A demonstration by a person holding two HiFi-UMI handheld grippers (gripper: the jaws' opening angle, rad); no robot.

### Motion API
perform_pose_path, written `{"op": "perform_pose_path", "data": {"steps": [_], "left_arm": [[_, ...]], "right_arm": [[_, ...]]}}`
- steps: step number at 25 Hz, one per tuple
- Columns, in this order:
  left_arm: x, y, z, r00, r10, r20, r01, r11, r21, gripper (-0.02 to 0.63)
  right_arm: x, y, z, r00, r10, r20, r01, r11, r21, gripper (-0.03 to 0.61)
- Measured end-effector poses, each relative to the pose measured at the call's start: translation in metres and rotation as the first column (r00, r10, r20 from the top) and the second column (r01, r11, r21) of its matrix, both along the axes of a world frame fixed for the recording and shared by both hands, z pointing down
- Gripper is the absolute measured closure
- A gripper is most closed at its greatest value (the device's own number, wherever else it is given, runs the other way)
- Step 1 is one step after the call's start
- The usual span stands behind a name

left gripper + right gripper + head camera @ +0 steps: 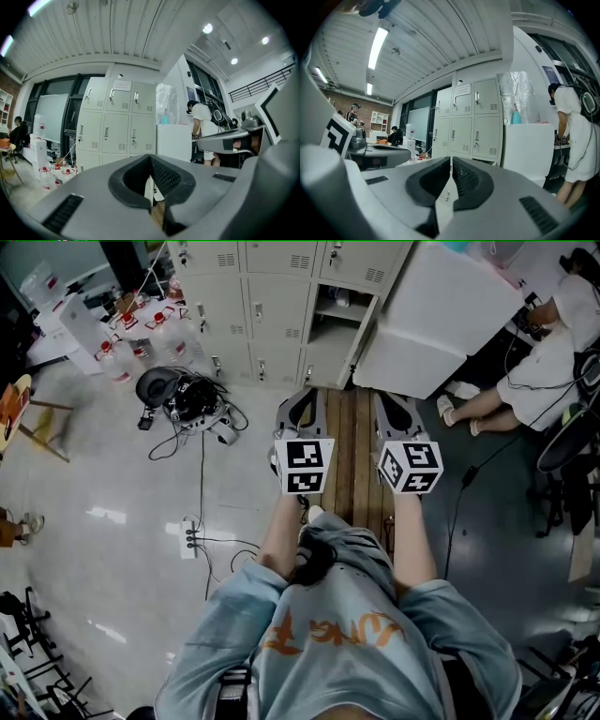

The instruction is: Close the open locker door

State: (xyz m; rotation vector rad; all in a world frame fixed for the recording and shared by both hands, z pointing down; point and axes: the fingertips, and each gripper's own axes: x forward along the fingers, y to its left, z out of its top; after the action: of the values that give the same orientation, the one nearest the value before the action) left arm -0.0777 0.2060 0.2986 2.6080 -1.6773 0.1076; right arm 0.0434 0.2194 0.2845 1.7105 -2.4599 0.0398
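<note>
Evidently nothing was done yet: the locker door [367, 334] stood open, well apart from the left gripper [302, 411] and right gripper [397, 412], both empty with jaws pressed together

Matt painted-metal lockers [272, 306], glossy smooth floor [112, 549], bare wood planks [349, 446].

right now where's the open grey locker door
In the head view, the open pale grey metal locker door is top centre, at the right end of the grey locker bank, swung out beside the big white box.
</note>
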Motion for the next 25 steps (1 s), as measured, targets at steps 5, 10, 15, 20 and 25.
{"op": "perform_pose_path", "data": {"steps": [5, 10, 15, 20, 25], "left_arm": [[0.002, -0.003, 0.001, 1.0, 0.015, 0.002, -0.015, 1.0, 0.0, 0.592], [0.001, -0.011, -0.001, 1.0, 0.02, -0.005, -0.02, 1.0, 0.003, 0.592], [0.003, -0.02, 0.0, 0.999, 0.032, 0.001, -0.032, 0.999, 0.001, 0.592], [-0.003, -0.036, 0.008, 1.0, 0.017, 0.014, -0.017, 1.0, -0.01, 0.592], [-0.002, -0.067, 0.016, 0.999, 0.001, 0.039, 0.0, 1.0, -0.017, 0.592]], "right_arm": [[0.001, -0.002, -0.004, 1.0, 0.0, -0.002, 0.0, 1.0, 0.014, 0.543], [0.006, -0.007, -0.008, 1.0, 0.011, -0.002, -0.011, 1.0, 0.017, 0.542], [0.006, -0.019, -0.006, 1.0, 0.014, 0.008, -0.014, 1.0, 0.017, 0.542], [0.003, -0.036, 0.003, 1.0, -0.001, 0.019, 0.001, 1.0, 0.009, 0.543], [0.007, -0.07, 0.011, 0.999, -0.018, 0.044, 0.018, 1.0, 0.003, 0.542]]}}
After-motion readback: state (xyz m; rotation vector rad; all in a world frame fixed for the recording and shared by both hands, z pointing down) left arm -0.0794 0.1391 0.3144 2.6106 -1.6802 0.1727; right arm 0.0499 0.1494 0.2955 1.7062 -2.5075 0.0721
